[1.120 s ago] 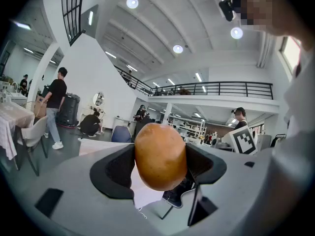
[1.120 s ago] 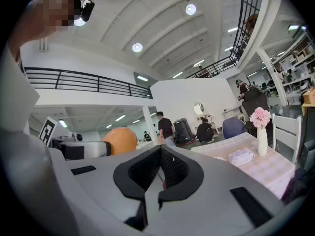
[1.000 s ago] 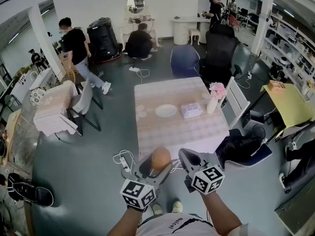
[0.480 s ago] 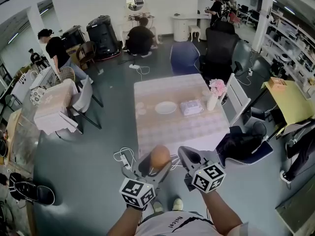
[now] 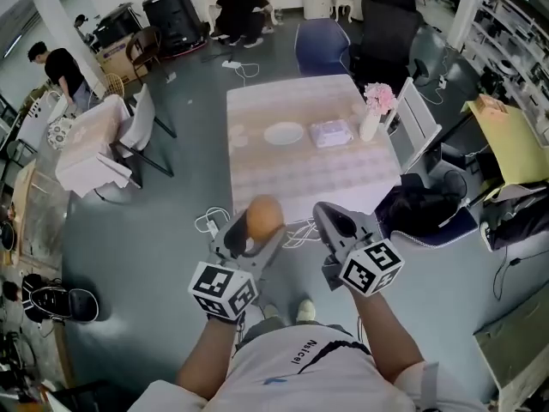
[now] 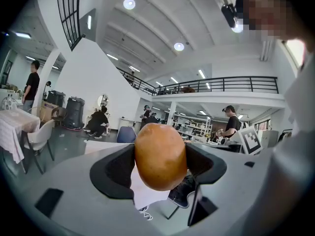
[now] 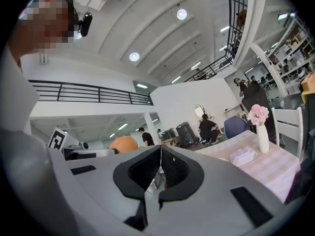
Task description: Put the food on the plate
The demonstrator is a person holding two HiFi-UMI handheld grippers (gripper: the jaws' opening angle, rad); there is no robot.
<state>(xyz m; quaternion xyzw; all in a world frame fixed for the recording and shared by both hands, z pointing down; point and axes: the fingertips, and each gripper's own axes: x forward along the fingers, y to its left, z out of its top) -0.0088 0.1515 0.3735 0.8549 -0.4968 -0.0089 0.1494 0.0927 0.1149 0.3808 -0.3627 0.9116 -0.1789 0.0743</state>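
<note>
A round orange-brown bun is clamped between the jaws of my left gripper, held in the air short of the table. The left gripper view shows the bun filling the gap between the two black pads. My right gripper hangs beside it, shut with nothing inside; its pads meet in the right gripper view. The white plate lies near the table's far middle, well ahead of both grippers.
The table has a pale checked cloth, with a wrapped tissue pack and a white vase of pink flowers right of the plate. A white chair and black bag stand at its right. Cables lie on the floor near its front.
The view has moved toward the table. Both grippers keep their pose, the bun still in the left one. The walking person at the left has moved farther away.
</note>
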